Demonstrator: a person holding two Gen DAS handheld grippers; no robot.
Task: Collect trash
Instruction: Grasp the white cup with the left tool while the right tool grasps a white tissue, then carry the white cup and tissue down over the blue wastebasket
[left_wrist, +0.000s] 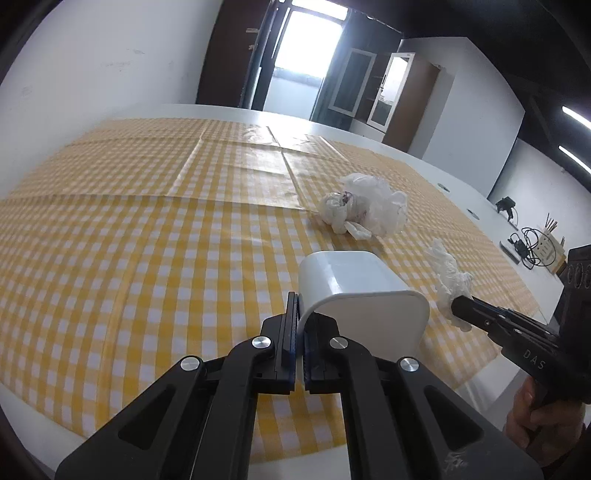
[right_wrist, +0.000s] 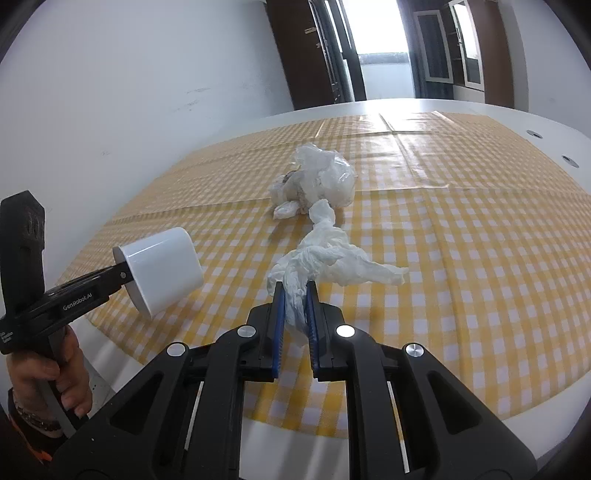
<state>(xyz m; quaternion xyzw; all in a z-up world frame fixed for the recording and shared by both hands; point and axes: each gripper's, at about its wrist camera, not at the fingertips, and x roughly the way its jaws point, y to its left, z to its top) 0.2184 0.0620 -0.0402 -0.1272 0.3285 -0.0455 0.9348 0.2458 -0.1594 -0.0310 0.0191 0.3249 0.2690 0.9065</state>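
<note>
Left wrist view: left gripper (left_wrist: 300, 325) is pinching the rim of the white bin (left_wrist: 354, 291), lifted and tipped.
Right gripper (right_wrist: 295, 306): squeezing a crumpled tissue (right_wrist: 325, 258).
Table (left_wrist: 458, 188): wearing a yellow checked cloth (left_wrist: 147, 258); plastic bag (right_wrist: 321, 177) is lying on it.
Room: white wall (right_wrist: 129, 92), bright doorway (right_wrist: 384, 44).

Yellow checked tablecloth (left_wrist: 147, 240) covers white table (left_wrist: 424, 155) — cables (left_wrist: 528, 243) at far edge.

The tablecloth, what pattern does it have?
The tablecloth has yellow and white gingham checks, clearest in the right wrist view.
</note>
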